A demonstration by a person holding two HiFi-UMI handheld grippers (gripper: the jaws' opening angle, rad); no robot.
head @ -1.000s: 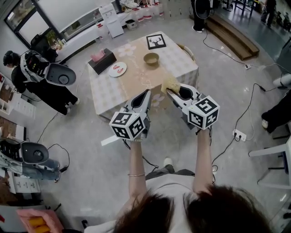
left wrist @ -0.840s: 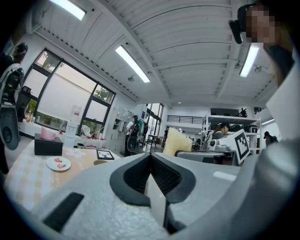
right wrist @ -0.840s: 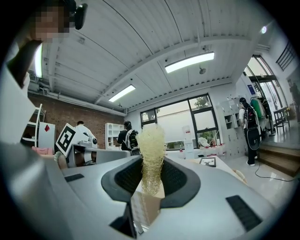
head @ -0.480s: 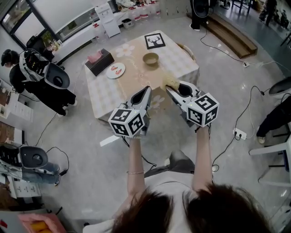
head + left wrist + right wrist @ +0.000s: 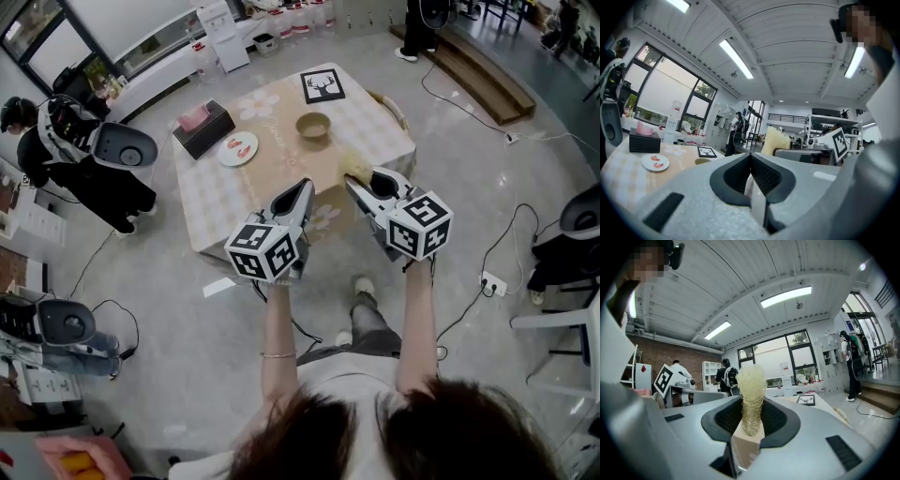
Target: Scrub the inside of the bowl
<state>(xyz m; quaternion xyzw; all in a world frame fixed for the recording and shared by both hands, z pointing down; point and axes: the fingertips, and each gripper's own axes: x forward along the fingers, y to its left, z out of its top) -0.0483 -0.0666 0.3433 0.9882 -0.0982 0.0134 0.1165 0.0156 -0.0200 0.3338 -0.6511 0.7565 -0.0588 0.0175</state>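
ok so the scrubbing hasn't started at all as far as i can tell. the bowl (image 5: 313, 125) sits empty-looking on the tabletop (image 5: 281, 173), in the upper middle of the head view, and both grippers are well short of it, hanging out over the near edge of the tabletop and not over the bowl.

the right gripper (image 5: 352, 182) has its fingers (image 5: 723, 422) clamped on a yellow mesh scrubber (image 5: 751, 392). you can see it sticking straight up out of them in the right gripper view, squeezed at the bottom and fluffy on top. in the head view it's the pale yellow tuft at the tip, just right of centre.

the left gripper (image 5: 300, 187) is empty. its fingers (image 5: 737, 174) are pressed fully together with nothing between them, so if it's meant to steady the bowl it'll need to open up first.

other stuff on the tabletop: a white plate (image 5: 238, 148) with something red on it to the left of the bowl, a dark tissue box (image 5: 203, 122) further up-left, and a black and white marker card (image 5: 322, 85) above the bowl. none of it touches the bowl.

my read: tool in hand is the only bit done. what's left is pretty much everything: get to the bowl, push the scrubber inside, work it round the inner wall.
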